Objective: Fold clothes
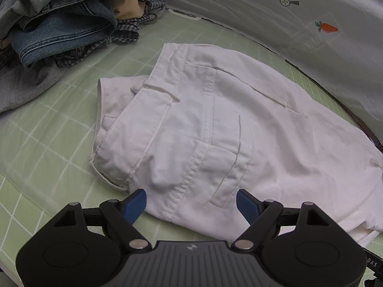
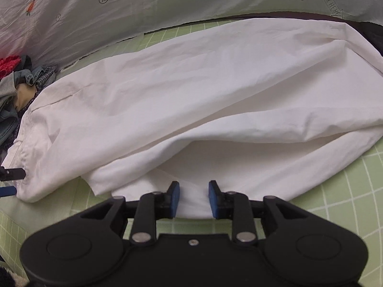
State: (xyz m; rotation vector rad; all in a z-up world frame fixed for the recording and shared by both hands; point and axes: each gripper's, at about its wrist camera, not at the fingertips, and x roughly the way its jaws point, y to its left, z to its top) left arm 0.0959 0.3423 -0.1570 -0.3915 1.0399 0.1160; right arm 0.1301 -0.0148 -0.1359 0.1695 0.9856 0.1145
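In the left wrist view, the left claw (image 1: 191,203) gapes wide at the lower centre, its blue pads astride the waist end of white trousers (image 1: 215,129) of stitched cotton twill on the green gridded bench (image 1: 43,143); rumpled denim (image 1: 59,24) heaps upper left. The right claw (image 2: 193,197), half-spread, straddles a trouser-leg edge

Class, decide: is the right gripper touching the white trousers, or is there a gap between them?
Touching. The right wrist view shows the white trousers' near edge lying between the right gripper's blue fingers, cloth against both pads, jaws partly closed around it.
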